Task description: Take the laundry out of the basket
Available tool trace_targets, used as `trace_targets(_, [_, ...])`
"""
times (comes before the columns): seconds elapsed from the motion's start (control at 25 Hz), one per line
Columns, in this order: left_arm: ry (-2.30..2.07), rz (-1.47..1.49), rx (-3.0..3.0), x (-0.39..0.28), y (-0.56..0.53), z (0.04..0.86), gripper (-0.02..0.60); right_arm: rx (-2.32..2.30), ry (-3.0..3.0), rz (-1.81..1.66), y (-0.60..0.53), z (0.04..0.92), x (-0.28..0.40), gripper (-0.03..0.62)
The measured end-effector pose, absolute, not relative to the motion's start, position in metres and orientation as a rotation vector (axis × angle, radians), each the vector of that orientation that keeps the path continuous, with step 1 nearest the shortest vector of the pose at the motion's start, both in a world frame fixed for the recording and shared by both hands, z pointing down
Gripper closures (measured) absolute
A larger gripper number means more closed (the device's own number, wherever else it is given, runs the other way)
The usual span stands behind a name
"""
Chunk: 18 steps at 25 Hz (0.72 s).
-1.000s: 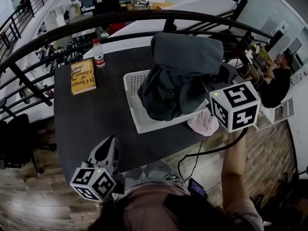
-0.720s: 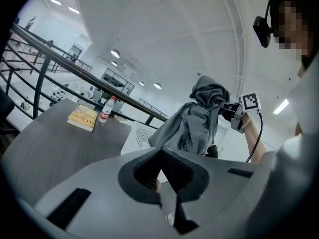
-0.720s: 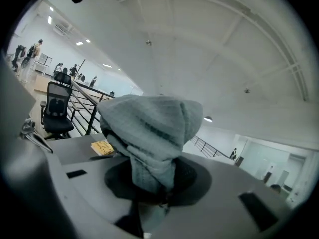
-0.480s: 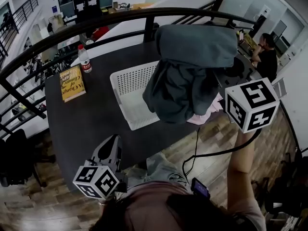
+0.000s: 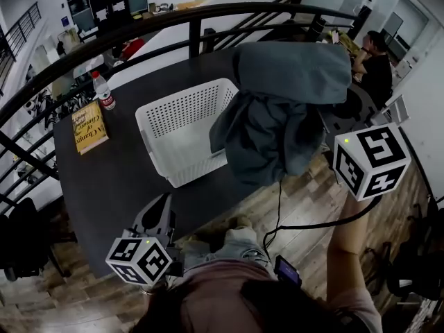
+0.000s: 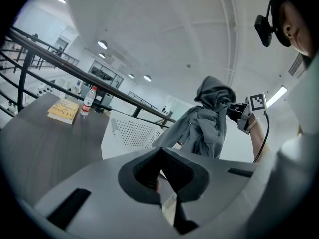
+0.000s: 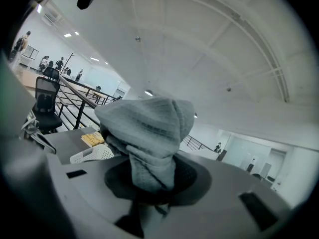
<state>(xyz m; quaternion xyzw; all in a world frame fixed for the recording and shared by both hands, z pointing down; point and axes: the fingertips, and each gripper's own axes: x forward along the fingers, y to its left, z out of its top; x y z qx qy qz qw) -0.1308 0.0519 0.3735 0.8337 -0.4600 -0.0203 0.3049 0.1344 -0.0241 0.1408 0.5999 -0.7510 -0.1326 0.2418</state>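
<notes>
Open-plan office on an upper level, judging by the black metal railing [image 5: 195, 33] around a dark table [image 5: 104, 179], a person [image 5: 374, 64] seated at desks beyond, an office chair [image 7: 46, 96], round ceiling lights [image 6: 102, 44] and wood-plank floor [image 5: 312, 207].

Hidden from view
Grey garment [image 5: 277, 116] covers right corner of basket [image 5: 182, 108]; cloth buries jaw tips of right hand-held gripper [image 7: 149, 189].

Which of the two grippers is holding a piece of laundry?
The right gripper, held high beside the basket: its jaws are shut on the grey garment, which hangs from it. The left gripper, down low, has nothing between its jaws.
</notes>
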Motion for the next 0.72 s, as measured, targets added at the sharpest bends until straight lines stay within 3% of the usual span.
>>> trace_targets(0.72, [-1.164,-0.016,2.219,0.009,0.036,0.373,0.583,1.707,-1.955,-0.297,-0.034,0.153,0.294,0.476])
